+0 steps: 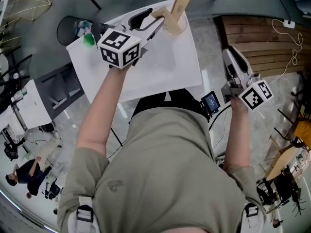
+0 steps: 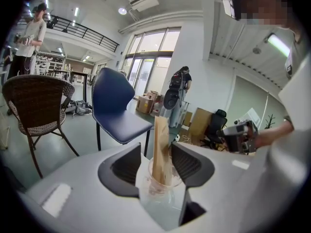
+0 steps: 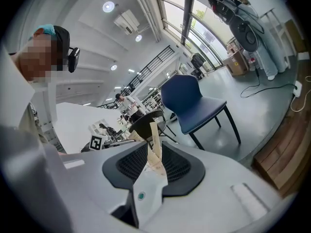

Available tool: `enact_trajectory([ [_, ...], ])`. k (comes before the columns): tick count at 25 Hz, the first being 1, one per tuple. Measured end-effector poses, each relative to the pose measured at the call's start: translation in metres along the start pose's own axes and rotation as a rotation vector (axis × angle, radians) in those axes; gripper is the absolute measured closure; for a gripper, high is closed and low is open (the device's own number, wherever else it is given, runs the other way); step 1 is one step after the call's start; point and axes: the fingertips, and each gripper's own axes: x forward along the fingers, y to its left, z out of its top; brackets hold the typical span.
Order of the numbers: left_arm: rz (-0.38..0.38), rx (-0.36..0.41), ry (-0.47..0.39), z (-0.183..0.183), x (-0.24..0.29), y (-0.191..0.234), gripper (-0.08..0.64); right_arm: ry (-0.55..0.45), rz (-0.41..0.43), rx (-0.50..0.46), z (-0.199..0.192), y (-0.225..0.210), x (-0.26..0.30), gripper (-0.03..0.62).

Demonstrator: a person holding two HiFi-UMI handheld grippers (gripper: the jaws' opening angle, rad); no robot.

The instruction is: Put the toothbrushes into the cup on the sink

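Observation:
A clear cup (image 1: 176,26) stands at the far edge of the white sink top (image 1: 182,69), and a tan toothbrush pack (image 1: 181,3) sticks up out of it. My left gripper (image 1: 158,23) reaches over the sink to the cup. In the left gripper view its jaws stand wide apart on either side of the cup (image 2: 158,193) and the pack (image 2: 160,144), with neither pad pressing on them. My right gripper (image 1: 229,52) hangs off the sink's right side, holding nothing. Its jaws leave a narrow gap (image 3: 154,152), through which the far pack (image 3: 153,135) shows.
A green item (image 1: 88,39) lies at the sink's far left, beside a dark round bin (image 1: 68,28). A wooden platform (image 1: 257,38) is on the right. A blue chair (image 2: 116,106) and a wicker chair (image 2: 36,101) stand beyond the sink. A person (image 2: 29,38) stands further back.

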Motion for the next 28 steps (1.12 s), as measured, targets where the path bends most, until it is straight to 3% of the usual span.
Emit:
enact_trajectory([
  [9,0.011,0.019,-0.034,0.033,-0.03,-0.024,0.39,-0.044,0.041,-0.031,0.031,0.01,-0.005,0.492],
  [18,-0.001,0.049,-0.136,0.071,-0.082,-0.046,0.393,-0.071,0.104,-0.079,0.051,0.06,0.009,0.493],
  [26,-0.035,0.072,-0.158,0.067,-0.113,-0.07,0.493,-0.069,0.144,-0.134,0.056,0.097,0.021,0.497],
  [28,-0.041,0.074,-0.162,0.066,-0.119,-0.073,0.516,-0.071,0.149,-0.145,0.057,0.104,0.023,0.525],
])
